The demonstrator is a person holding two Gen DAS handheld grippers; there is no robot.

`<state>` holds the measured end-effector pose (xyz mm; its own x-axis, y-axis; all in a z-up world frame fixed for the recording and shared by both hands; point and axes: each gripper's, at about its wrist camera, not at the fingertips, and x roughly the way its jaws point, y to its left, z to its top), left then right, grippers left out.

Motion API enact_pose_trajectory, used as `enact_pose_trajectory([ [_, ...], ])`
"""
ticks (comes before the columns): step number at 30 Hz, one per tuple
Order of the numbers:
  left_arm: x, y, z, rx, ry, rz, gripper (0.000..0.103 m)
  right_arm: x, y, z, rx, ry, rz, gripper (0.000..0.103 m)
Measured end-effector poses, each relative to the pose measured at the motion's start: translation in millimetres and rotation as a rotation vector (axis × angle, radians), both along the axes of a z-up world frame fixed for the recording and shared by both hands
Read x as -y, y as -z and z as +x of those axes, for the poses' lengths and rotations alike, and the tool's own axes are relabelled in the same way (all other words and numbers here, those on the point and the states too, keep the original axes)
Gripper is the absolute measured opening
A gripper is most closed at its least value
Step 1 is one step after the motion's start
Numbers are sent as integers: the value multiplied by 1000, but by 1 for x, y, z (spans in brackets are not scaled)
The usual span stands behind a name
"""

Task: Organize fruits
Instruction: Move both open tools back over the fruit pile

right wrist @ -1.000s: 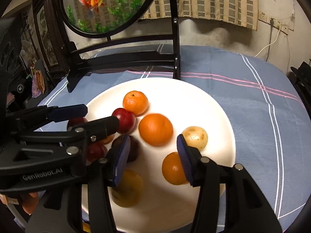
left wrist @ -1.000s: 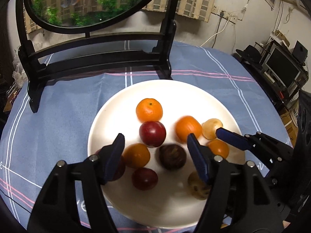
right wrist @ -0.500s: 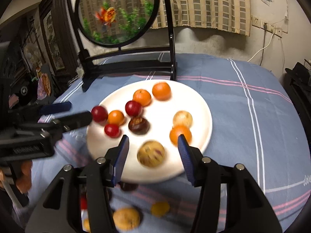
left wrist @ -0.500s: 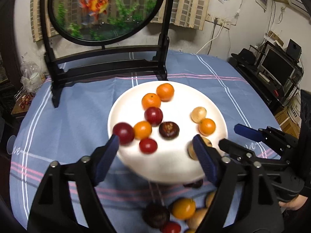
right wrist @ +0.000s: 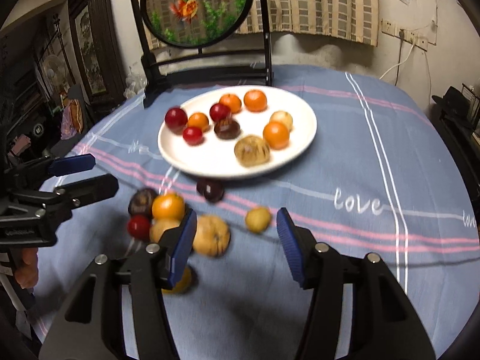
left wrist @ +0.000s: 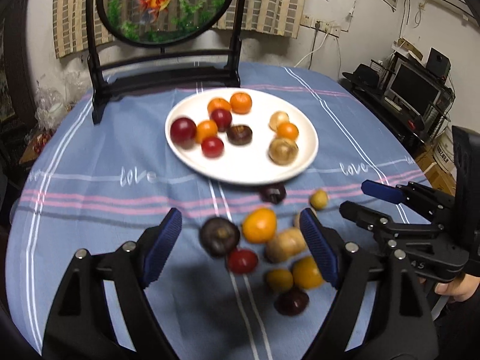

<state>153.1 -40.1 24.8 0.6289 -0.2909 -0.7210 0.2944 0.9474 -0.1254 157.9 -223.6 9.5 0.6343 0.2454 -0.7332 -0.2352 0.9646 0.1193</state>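
While both grippers hang spread and empty, left gripper (left wrist: 240, 240) has the loose fruit pile right between and just past its fingers; nearest is the orange (left wrist: 259, 225). Right gripper (right wrist: 235, 240) sits beside the pile, fruit off its left finger. Plate (left wrist: 240, 174) lies farther ahead, already holding fruit. Left looks nearer for the pick.

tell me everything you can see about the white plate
The white plate is round, shallow and glossy, ceramic by the look of it, lying flat on the blue striped tablecloth in front of the black fish-screen stand. It holds nine small fruits: oranges, red plums, one dark brown fruit and pale tan ones. More fruit lies loose on the cloth near its front rim. Neither gripper touches it.
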Motion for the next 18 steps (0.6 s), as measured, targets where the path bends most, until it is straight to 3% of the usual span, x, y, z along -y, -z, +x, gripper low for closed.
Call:
enact_pose_trajectory([
  [8, 8, 31, -38, -73, 26, -36, 82, 17, 28, -20, -56, 41, 68, 57],
  [18, 36, 62, -57, -110, 113, 66, 82, 25, 38, -23, -70, 47, 95, 57],
])
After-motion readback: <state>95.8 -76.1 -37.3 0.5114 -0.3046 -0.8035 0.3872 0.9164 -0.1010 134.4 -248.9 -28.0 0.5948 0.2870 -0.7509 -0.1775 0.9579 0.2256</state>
